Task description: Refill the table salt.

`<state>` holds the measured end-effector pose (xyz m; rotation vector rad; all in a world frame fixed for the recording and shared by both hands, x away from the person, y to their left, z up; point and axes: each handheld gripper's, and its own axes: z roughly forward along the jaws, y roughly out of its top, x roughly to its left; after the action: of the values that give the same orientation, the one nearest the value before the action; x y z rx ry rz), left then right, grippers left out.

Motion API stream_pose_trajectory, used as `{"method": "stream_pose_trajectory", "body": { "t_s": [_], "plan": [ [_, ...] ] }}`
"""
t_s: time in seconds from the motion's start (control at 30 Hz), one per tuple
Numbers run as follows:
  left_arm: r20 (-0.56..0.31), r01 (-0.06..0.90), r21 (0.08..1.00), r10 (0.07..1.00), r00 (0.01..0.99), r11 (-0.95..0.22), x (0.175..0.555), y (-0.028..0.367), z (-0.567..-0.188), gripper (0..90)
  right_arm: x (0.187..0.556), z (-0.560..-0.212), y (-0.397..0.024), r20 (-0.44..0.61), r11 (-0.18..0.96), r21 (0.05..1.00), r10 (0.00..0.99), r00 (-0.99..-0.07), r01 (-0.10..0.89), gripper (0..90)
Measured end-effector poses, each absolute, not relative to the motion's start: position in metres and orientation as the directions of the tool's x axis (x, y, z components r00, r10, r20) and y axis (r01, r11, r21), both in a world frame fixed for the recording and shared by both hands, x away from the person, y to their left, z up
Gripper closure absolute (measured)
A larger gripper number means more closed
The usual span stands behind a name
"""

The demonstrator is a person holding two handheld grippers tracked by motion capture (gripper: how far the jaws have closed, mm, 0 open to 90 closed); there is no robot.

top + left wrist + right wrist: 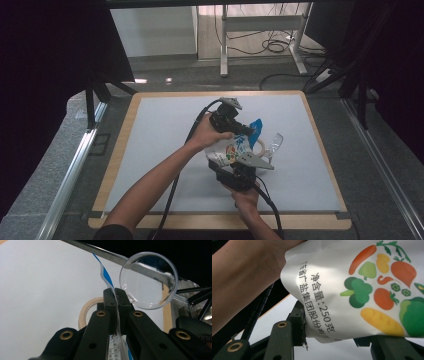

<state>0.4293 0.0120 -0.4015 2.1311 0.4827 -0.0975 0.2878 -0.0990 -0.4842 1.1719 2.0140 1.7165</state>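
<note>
A white bag (234, 147) printed with vegetables and topped with a blue band hangs above the mat between both grippers. My left gripper (246, 131) is shut on its thin blue-and-white top edge (106, 276), the jaws pressed flat together (115, 293). From below, my right gripper (227, 161) is shut on the bag's lower end. In the right gripper view the printed bag (362, 285) bulges between the two black jaws (337, 333), and the person's other forearm (244, 282) lies at the left.
A clear round dish (274, 142) (148, 281) is tilted just right of the bag. A tan tape ring (261, 148) (85, 312) lies on the white mat (165, 130). The mat covers a wood-edged table (120, 150). Dark stands and cables stand beyond the far edge.
</note>
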Motion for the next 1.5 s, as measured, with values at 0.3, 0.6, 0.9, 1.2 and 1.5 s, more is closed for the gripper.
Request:
{"method": "stream_pose_trajectory", "body": {
  "t_s": [0.3, 0.6, 0.9, 1.2, 1.5],
  "plan": [
    [-0.251, 0.378, 0.779, 0.304, 0.919, -0.500, 0.4292, 0.0125, -0.4021, 89.8, 0.2878, -0.4845, -0.0985, 0.303, -0.016, 0.912, 0.700, -0.646, 0.411, 54.2],
    [-0.251, 0.377, 0.779, 0.302, 0.920, -0.501, 0.4293, 0.0124, -0.4023, 89.8, 0.2874, -0.4846, -0.0984, 0.302, -0.017, 0.913, 0.702, -0.645, 0.408, 54.5],
    [-0.251, 0.377, 0.779, 0.302, 0.920, -0.500, 0.4298, 0.0118, -0.4027, 89.7, 0.2882, -0.4852, -0.0990, 0.295, -0.015, 0.915, 0.705, -0.645, 0.403, 54.7],
    [-0.248, 0.375, 0.779, 0.302, 0.921, -0.503, 0.4297, 0.0113, -0.4022, 89.8, 0.2879, -0.4850, -0.0990, 0.301, -0.019, 0.913, 0.705, -0.642, 0.407, 54.8],
    [-0.243, 0.373, 0.777, 0.305, 0.921, -0.507, 0.4298, 0.0101, -0.4019, 89.7, 0.2885, -0.4859, -0.1002, 0.296, -0.017, 0.916, 0.704, -0.646, 0.401, 54.9]
  ]
}}
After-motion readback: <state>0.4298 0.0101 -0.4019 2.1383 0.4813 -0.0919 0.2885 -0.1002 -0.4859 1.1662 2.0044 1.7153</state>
